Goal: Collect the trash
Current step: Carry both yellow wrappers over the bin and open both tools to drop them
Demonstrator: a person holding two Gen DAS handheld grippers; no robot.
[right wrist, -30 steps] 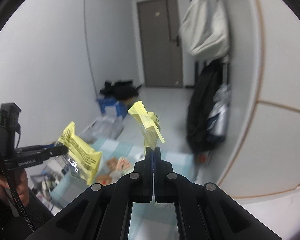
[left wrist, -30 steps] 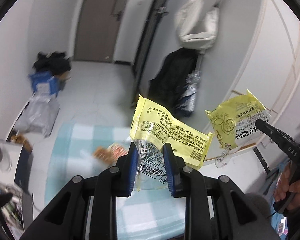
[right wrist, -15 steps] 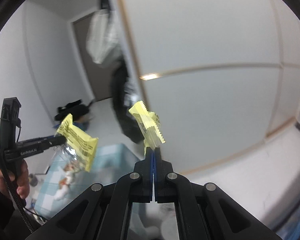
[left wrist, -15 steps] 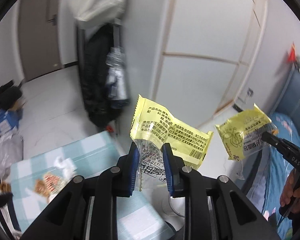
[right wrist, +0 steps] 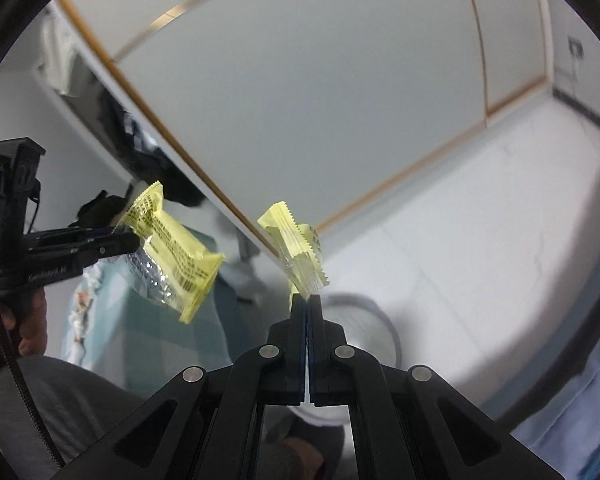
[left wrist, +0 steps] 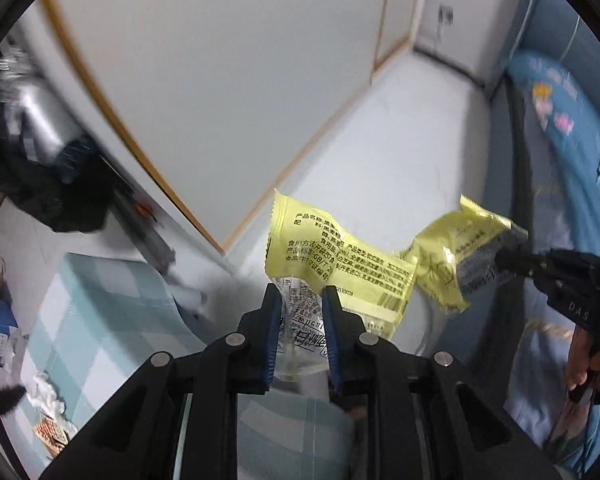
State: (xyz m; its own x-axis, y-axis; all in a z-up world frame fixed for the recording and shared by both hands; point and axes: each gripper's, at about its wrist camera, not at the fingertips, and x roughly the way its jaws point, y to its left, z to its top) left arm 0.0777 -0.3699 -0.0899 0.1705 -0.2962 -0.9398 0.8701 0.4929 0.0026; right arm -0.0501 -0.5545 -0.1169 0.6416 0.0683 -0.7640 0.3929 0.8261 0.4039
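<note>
Yellow wrappers, two: one (left wrist: 340,272) clamped in left gripper (left wrist: 298,316), one (right wrist: 296,248) pinched in right gripper (right wrist: 307,304).

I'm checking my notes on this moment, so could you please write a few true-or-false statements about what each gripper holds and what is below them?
1. The left gripper holds a yellow wrapper. True.
2. The right gripper is open. False: it is shut on its own wrapper.
3. The two wrappers are blue. False: both are yellow.
4. A white bin stands on the floor below the right gripper. True.
</note>
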